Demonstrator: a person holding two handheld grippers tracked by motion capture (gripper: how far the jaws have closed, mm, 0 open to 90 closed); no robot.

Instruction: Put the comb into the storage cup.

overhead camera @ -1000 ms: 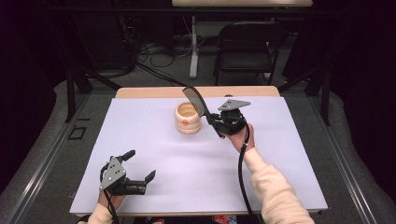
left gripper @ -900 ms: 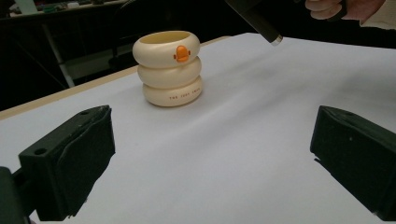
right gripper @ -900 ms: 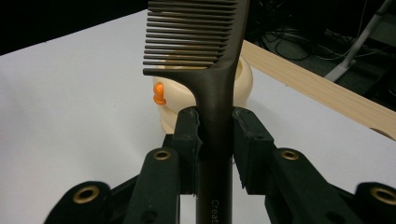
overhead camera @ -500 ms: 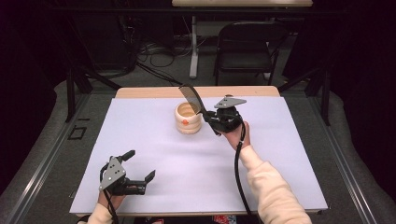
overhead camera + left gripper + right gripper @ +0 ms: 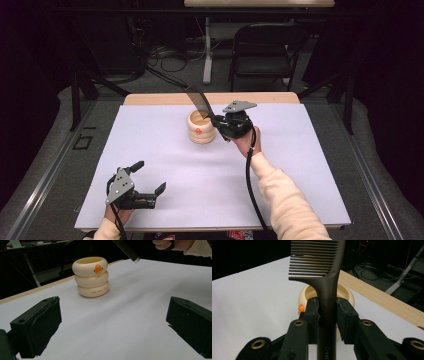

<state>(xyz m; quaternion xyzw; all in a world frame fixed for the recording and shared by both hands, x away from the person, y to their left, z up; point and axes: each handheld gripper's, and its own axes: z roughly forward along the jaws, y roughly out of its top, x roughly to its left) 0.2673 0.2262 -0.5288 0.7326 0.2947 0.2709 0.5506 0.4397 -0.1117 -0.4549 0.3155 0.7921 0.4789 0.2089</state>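
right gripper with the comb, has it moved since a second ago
Yes, slightly. The right gripper, shut on the comb, has drifted left toward the cream holder, which has stayed put on the table.

Lab-like recording room: black curtains, floor cables, folding chair.

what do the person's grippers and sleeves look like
Both are black two-jaw tools. The left gripper carries a grey three-cornered plate with small holes, and so does the right gripper. A black cable trails from each toward the person. In the right gripper view, brass-coloured rivets sit at the jaw joints. The left gripper's pads are blocky and matt black. The sleeves are pale cream.
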